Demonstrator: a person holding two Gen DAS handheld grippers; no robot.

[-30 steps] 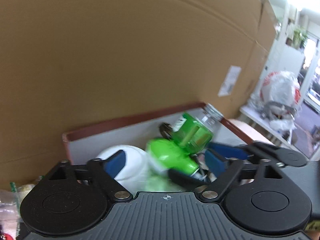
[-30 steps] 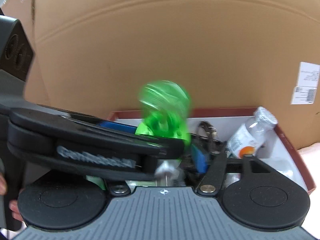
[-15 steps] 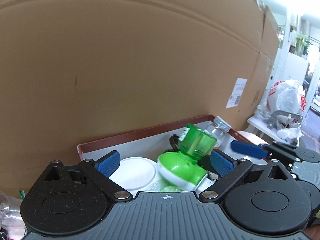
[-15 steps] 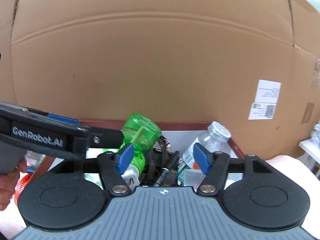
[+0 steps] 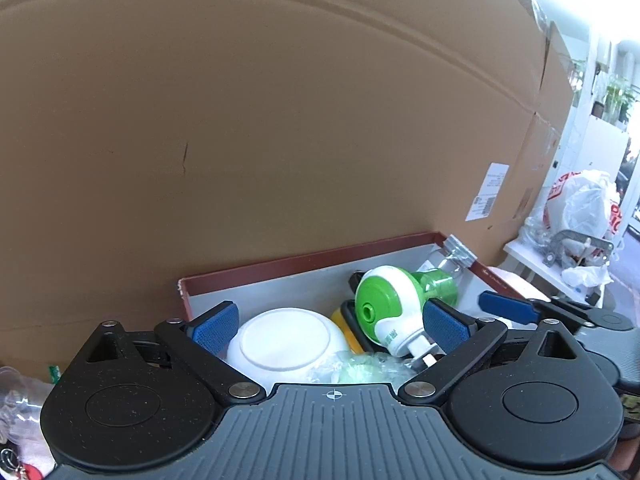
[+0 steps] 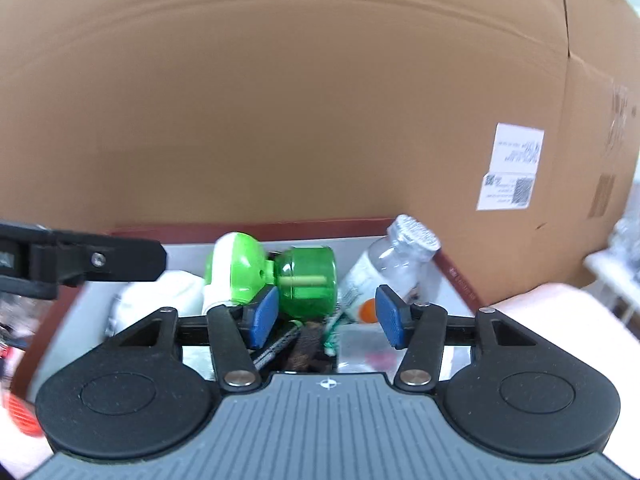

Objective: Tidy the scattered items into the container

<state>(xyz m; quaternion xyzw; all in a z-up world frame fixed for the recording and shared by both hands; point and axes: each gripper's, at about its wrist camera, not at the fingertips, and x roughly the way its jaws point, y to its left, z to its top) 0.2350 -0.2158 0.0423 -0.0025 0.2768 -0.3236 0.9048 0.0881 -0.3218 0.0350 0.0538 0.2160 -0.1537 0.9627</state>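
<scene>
Cardboard wall [image 5: 280, 120] behind | red-rimmed box [image 5: 304, 260] | side table [image 5: 532, 256] right

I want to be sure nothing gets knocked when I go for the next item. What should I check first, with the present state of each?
1. Left gripper open, holding nothing: ok.
2. Right gripper open, holding nothing: ok.
3. Green and white plug-in device inside the red box: ok.
4. Clear bottle inside the box, leaning on its right wall: ok.
5. White bowl upside down in the box: ok.
6. Items left outside the box: cannot tell.
</scene>
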